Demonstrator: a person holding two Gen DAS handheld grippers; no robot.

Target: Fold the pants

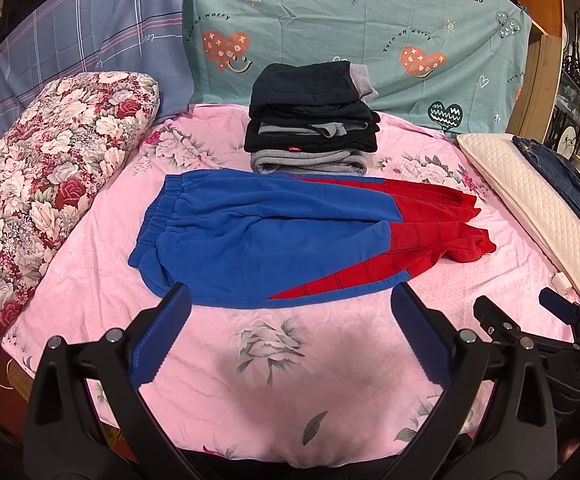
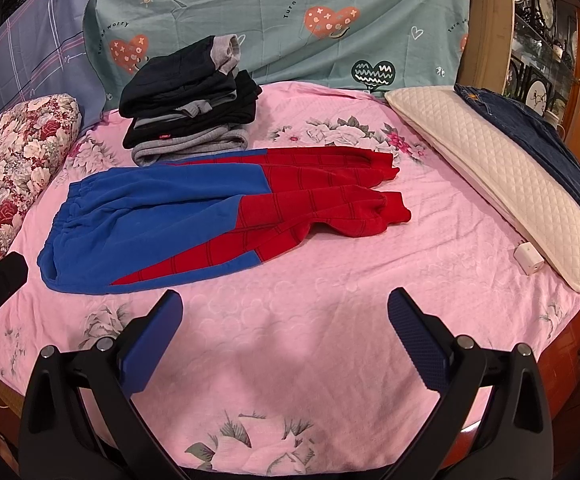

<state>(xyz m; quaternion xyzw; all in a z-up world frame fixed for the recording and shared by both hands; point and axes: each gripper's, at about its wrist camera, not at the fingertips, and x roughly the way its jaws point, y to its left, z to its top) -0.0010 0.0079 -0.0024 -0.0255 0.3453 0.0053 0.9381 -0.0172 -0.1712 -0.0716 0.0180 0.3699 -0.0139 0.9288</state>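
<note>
Blue pants with red lower legs [image 1: 274, 236] lie flat on the pink floral sheet [image 1: 290, 380], waistband to the left, cuffs to the right, one leg folded over the other. They also show in the right wrist view [image 2: 162, 228]. My left gripper [image 1: 290, 300] is open and empty, hovering just in front of the pants' near edge. My right gripper [image 2: 286, 304] is open and empty, over bare sheet [image 2: 329, 320] in front of the pants. The right gripper also shows at the right edge of the left wrist view [image 1: 525, 312].
A stack of folded dark and grey clothes [image 1: 313, 120] sits behind the pants. A floral bolster [image 1: 50, 184] lies at the left. A cream quilted pillow [image 2: 489, 172] with dark jeans [image 2: 537, 136] lies at the right, a small white box [image 2: 527, 261] beside it.
</note>
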